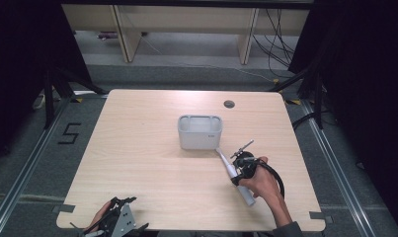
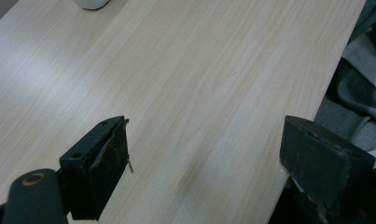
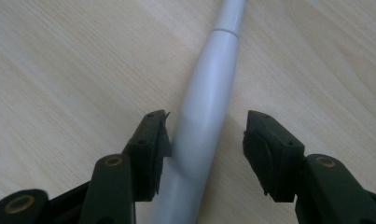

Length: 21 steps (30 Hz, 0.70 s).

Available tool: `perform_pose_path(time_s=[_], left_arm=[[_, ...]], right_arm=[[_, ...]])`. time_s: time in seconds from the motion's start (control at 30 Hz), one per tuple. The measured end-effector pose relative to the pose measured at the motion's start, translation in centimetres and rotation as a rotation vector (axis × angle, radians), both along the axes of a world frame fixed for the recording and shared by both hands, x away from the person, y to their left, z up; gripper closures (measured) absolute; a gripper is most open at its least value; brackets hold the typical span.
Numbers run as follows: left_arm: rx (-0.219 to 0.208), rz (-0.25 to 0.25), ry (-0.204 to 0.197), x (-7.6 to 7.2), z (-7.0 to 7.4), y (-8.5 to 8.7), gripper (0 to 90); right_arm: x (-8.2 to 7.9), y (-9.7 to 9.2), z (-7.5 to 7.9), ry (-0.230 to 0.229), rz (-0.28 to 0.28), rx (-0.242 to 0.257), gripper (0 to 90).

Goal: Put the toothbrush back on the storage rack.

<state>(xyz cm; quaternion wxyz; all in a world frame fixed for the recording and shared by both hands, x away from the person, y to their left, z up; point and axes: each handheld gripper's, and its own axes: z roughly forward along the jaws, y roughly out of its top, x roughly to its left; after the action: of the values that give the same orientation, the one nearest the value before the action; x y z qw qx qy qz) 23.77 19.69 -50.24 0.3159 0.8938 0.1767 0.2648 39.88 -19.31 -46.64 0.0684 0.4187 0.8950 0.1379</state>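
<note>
A white electric toothbrush (image 1: 234,176) lies on the wooden table (image 1: 152,168) just in front of a grey caddy (image 1: 200,131), between the spread jaws of the right gripper (image 3: 206,140), one touching it, while the left gripper (image 2: 204,154) gapes empty at the near edge.

Black "5" on the floor (image 1: 68,133).

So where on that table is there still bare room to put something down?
Plenty: the whole left half of the table, from the grey caddy across to the left gripper, lies bare. It is crowded only front right, where the right gripper straddles the white toothbrush handle.
</note>
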Motion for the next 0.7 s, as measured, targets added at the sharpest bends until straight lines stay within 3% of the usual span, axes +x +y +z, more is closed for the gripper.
perform_pose_path(time_s=[0.2, 0.33, 0.7], left_arm=[[0.001, 0.006, -0.008, 0.0, 0.0, 0.0, 15.0], [0.001, 0.008, -0.01, 0.0, 0.0, 0.0, 15.0], [-0.008, 0.017, -0.02, 0.0, 0.0, 0.0, 15.0]], right_arm=[[0.8, 0.8, -0.1, 0.002, 0.027, -0.014, 52.8], [1.4, 1.3, -0.5, 0.035, 0.022, -0.03, 56.6], [1.8, 1.7, -1.0, 0.07, 0.043, -0.046, 66.4]])
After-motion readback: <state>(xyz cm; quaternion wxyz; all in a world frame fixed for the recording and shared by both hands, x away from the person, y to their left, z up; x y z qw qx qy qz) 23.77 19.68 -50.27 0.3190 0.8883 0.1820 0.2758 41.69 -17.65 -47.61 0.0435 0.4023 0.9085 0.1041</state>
